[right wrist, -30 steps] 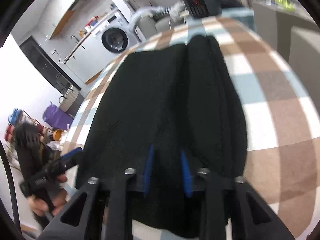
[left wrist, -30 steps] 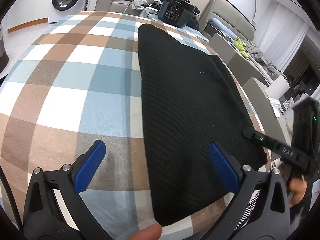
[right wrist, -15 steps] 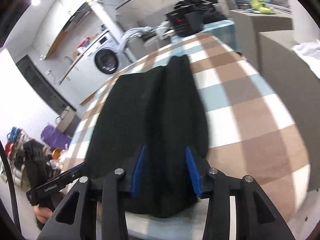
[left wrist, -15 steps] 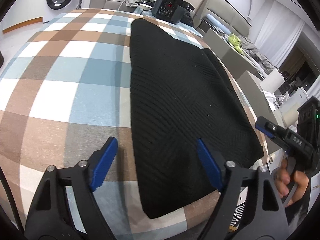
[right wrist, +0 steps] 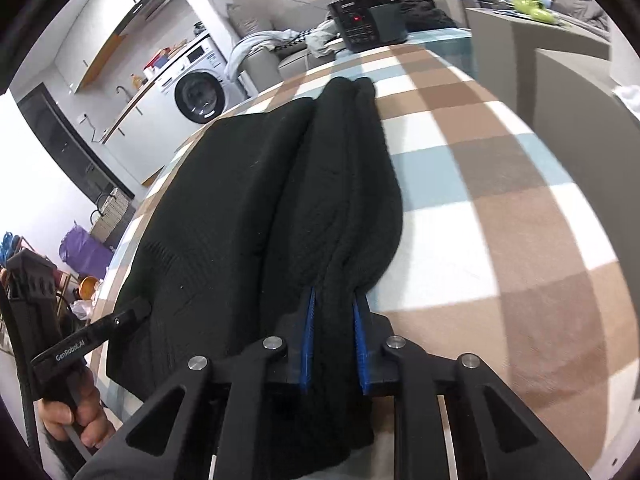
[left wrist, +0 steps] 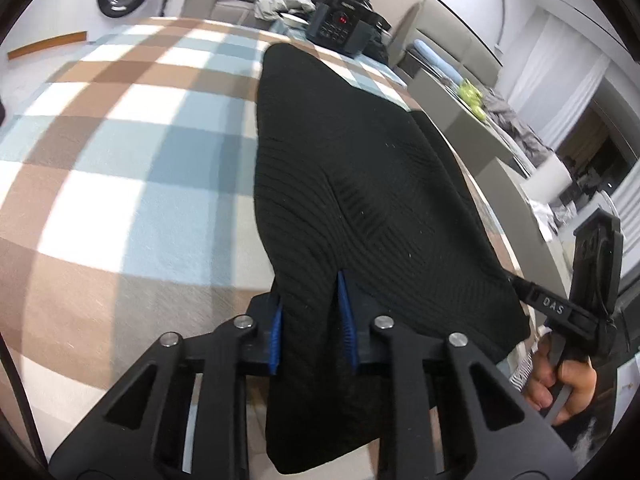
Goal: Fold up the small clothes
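A black ribbed knit garment (left wrist: 340, 160) lies lengthwise on the checked tablecloth (left wrist: 120, 160), its near hem hanging over the table's front edge. My left gripper (left wrist: 310, 292) is closing on the hem near the left corner, and a ridge of fabric is pinched between its blue pads. In the right wrist view the garment (right wrist: 240, 200) has its right side folded into a thick roll. My right gripper (right wrist: 334, 296) is closing on the near end of that roll, pads pressing the fabric. A finger (left wrist: 532, 292) of the right gripper shows at the garment's right corner.
A black appliance with a red display (left wrist: 340, 28) stands at the table's far end. A washing machine (right wrist: 200, 96) and a counter are off to the left, grey furniture (left wrist: 500, 184) to the right. A hand (right wrist: 76, 412) holds the left gripper's handle.
The left jaws went from wide open to pinching the garment's near hem, which now bunches up. The right jaws opened slightly, shifted, and closed again on the folded right side.
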`<state>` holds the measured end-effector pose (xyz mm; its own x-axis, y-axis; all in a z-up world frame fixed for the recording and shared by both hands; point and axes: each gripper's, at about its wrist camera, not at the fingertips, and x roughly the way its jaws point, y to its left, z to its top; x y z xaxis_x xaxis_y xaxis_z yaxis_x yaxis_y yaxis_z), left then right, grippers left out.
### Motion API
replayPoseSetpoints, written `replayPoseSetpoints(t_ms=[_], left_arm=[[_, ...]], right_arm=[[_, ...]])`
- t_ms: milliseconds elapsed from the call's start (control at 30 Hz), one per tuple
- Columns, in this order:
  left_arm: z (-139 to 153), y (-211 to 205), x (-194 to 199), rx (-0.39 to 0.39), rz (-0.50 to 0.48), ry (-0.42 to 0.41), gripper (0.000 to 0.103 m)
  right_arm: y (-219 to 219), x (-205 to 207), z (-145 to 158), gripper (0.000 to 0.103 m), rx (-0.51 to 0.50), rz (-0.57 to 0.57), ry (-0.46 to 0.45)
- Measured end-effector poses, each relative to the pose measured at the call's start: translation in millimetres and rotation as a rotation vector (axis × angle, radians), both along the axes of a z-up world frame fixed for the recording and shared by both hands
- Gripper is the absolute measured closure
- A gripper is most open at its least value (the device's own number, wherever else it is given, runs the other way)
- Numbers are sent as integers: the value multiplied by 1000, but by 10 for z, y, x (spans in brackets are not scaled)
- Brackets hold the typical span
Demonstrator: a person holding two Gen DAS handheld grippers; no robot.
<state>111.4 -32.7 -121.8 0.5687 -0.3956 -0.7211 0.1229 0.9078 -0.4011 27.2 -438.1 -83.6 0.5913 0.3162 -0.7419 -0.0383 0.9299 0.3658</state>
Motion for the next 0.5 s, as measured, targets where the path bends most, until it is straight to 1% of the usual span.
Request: replayPoseSetpoints(t_ms=[267,367,433,500], left_arm=[[27,439,278,37,101,-16,84],[24,559,343,28,117,-6,83],[17,606,336,30,127,4,78],[21,607,292,69,132,0,67]], right_arm=[[459,456,-35,85,30,59,7],[572,562,-22,85,21,69,6],[550,571,-2,85,19,58,17],[495,488,23,84,2,55,17]])
